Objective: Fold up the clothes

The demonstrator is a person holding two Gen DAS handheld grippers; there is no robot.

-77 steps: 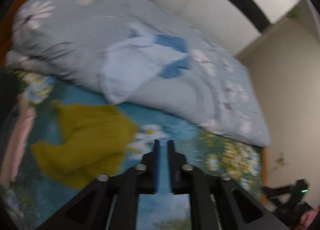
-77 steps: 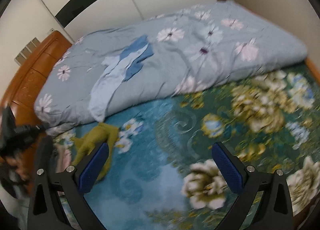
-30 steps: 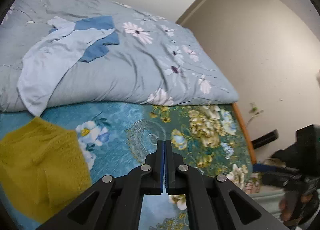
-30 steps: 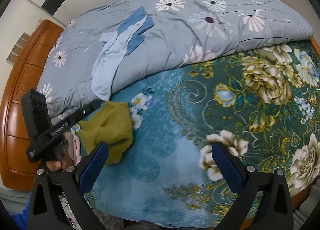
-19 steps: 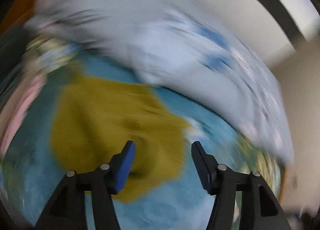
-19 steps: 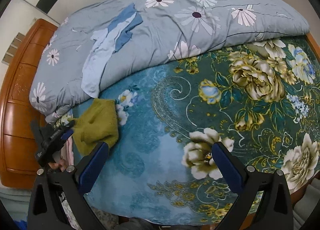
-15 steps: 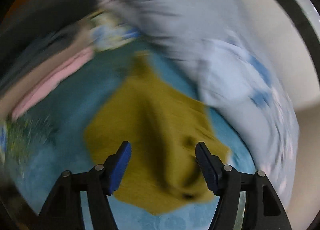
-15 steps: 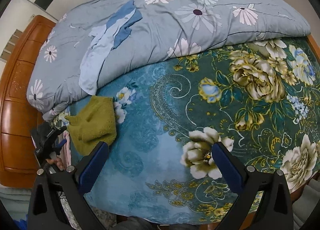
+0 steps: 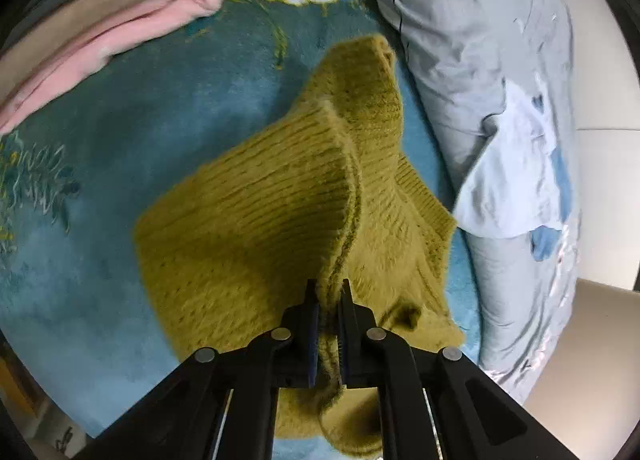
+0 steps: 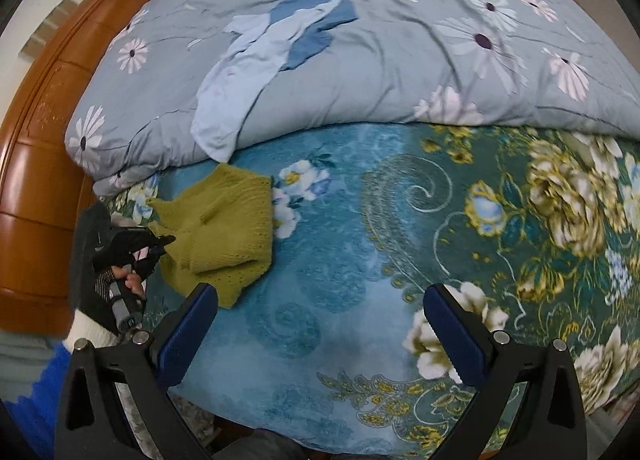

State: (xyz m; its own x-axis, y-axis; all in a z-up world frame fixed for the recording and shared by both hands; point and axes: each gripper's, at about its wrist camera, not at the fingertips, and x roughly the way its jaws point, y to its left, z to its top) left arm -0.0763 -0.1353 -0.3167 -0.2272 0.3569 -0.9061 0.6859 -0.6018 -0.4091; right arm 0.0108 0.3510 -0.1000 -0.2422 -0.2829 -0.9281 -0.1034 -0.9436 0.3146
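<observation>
The left gripper (image 9: 328, 296) is clamped on a raised ridge of the olive-green ribbed knit sweater (image 9: 276, 211), pointing down at it from its near edge. That sweater lies crumpled on the teal floral bed cover (image 10: 332, 260), just below the grey daisy-print duvet (image 10: 400, 71), on which a light blue shirt (image 10: 256, 55) is draped. Folded pink and beige clothes (image 9: 100, 31) lie beyond the sweater. The right gripper (image 10: 320, 324) hovers over the bed cover beside the sweater, jaws wide apart, holding nothing.
</observation>
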